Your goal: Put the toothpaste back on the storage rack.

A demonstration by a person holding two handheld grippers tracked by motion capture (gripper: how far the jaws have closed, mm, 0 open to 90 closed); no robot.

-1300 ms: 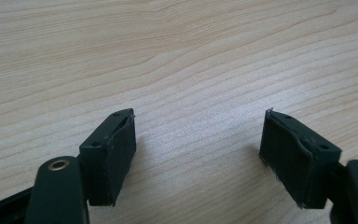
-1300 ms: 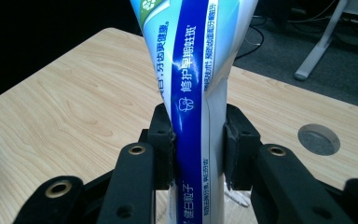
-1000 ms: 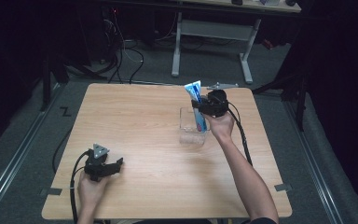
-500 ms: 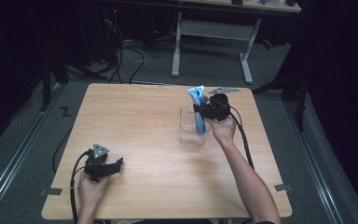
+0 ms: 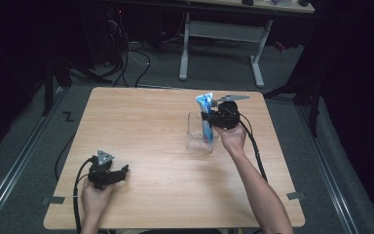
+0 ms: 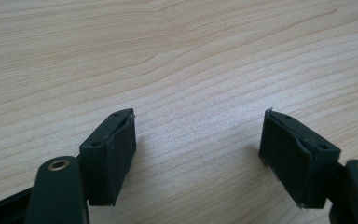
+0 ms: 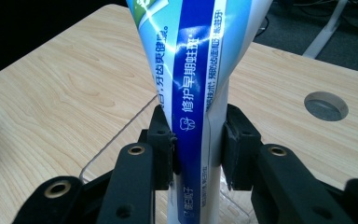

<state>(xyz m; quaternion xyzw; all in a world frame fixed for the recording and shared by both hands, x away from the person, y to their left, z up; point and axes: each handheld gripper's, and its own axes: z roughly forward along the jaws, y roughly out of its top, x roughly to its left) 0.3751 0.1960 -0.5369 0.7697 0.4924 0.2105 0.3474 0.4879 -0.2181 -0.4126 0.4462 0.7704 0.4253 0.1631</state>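
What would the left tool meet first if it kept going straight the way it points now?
Probably the light wooden table. The left tool is open with nothing between its jaws, and its own view looks down at bare woodgrain just ahead. How far above the surface it sits is unclear.

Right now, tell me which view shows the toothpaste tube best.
The right gripper view: the toothpaste tube stands close up, printing legible, clamped by the right gripper. The high view shows it small and upright in the clear container. The left gripper view faces the table.
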